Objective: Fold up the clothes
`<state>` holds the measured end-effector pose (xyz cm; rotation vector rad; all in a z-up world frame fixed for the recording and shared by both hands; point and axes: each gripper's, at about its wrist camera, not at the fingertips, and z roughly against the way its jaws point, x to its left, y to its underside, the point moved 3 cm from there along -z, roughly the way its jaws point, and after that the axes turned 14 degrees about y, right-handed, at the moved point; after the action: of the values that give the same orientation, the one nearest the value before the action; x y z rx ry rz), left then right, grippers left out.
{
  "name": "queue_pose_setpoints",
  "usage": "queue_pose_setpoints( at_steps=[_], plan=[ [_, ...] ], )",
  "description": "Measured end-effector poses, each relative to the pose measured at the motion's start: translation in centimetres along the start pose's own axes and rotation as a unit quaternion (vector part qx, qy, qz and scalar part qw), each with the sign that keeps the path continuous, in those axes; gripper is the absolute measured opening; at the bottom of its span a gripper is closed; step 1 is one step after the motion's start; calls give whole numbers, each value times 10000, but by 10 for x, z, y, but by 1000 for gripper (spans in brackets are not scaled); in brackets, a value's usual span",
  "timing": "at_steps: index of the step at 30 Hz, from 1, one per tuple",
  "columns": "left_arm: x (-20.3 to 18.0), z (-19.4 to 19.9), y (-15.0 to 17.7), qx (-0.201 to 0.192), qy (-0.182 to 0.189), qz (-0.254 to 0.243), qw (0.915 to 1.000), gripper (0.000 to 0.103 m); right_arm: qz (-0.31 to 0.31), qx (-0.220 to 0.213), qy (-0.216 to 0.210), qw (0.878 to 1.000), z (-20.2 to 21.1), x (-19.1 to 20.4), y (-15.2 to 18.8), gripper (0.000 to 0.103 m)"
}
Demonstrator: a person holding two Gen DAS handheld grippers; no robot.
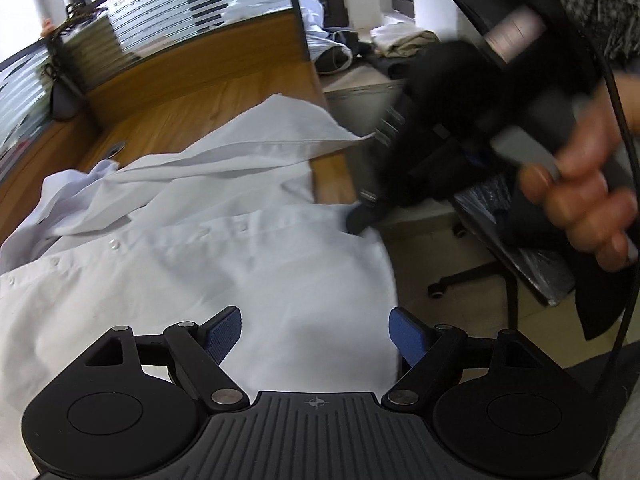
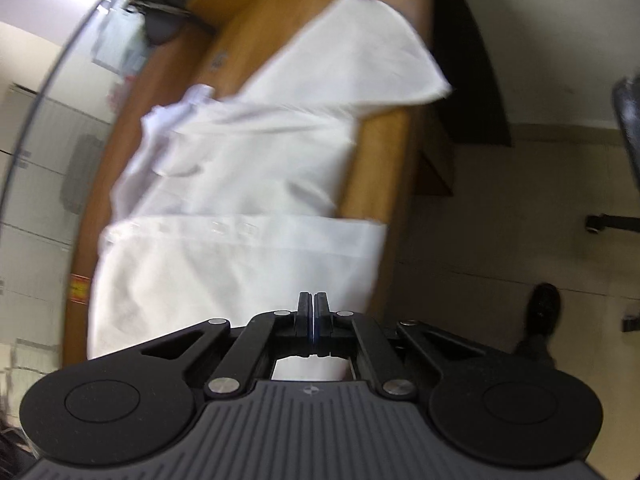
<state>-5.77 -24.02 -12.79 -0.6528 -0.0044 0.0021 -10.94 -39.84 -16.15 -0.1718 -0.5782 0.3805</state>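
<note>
Smooth white cloth shirt (image 1: 240,264), glossy wooden table (image 1: 192,112), matt black plastic tool (image 1: 316,332)

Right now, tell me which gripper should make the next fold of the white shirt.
Right, probably. The right gripper is shut, seemingly on the white shirt at its edge near the table side, ready to carry it over. The left gripper hangs open above the cloth, holding nothing.

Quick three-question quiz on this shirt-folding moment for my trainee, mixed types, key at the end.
1. True or false: the left gripper has its fingers spread apart above the shirt.
2. What is the right gripper doing? A) standing wide open B) shut, with white cloth behind its fingers C) holding a shoe
3. Fill in: the shirt lies on a wooden ____.

Key: 1 true; 2 B; 3 desk.
</note>
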Motion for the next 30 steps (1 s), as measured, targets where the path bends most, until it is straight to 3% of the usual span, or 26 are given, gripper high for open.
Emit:
queue_pose_setpoints(
  at_steps=[7, 9, 16, 20, 25, 30],
  plan=[
    [9, 8, 1, 13, -305, 413, 9987, 83, 905, -10, -629, 9939, -15, 78, -23, 0],
    [13, 10, 3, 42, -402, 510, 9979, 83, 1265, -3, -610, 9901, -19, 96, -31, 0],
    [30, 9, -8, 8, -835, 1228, 9889, 84, 2420, -156, -219, 9699, -9, 93, -76, 5],
    [38, 6, -18, -63, -1118, 1687, 9793, 84, 3066, -242, 9, 9515, -4, 90, -103, 5],
    [49, 3, -30, -151, -1468, 2254, 9630, 84, 3867, -351, 345, 9209, -6, 61, -165, 13],
    [46, -13, -45, -153, -1785, 3011, 9366, 84, 4564, -269, 531, 8878, -25, 31, -226, 29]
  ],
)
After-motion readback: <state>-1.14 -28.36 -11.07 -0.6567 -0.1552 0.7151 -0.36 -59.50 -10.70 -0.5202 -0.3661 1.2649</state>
